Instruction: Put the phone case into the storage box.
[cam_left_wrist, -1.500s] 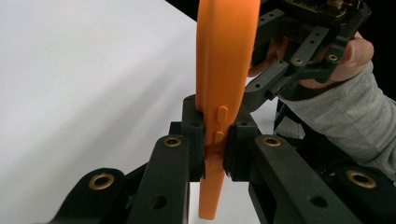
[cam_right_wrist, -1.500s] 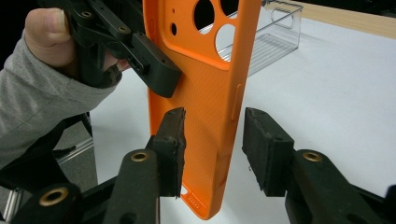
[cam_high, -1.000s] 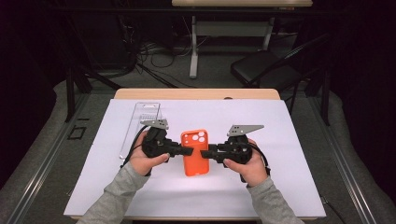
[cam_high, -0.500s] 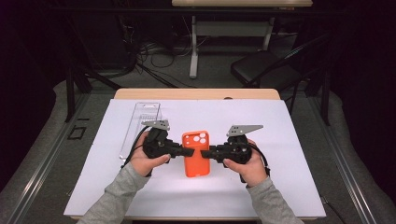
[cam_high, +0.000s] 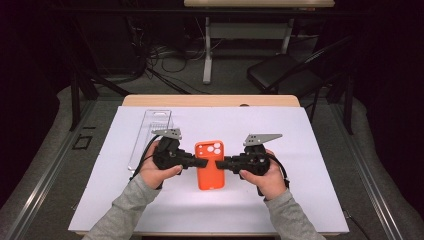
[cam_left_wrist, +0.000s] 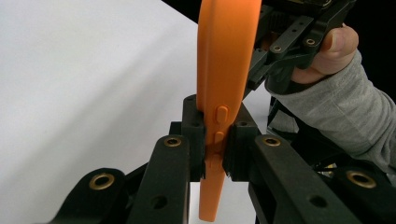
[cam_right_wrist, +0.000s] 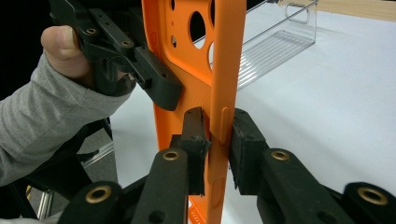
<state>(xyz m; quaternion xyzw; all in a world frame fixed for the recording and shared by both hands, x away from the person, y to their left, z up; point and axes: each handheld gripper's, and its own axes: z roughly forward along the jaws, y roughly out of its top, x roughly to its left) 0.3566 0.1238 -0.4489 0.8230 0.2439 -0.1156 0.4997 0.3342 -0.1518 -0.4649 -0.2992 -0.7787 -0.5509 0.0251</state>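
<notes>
Orange phone case (cam_high: 209, 165) is hanging just above the white desk (cam_high: 320, 150), between both claws. Left claw (cam_high: 200, 162) is clenching its left edge. Right claw (cam_high: 223, 163) has just been closing (pads now pinching the right edge). Clear tray (cam_high: 150, 131) is lying behind-left.

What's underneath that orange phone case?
The orange phone case is held between both tongs over the white table cover. Directly beneath is hidden from above.
</notes>
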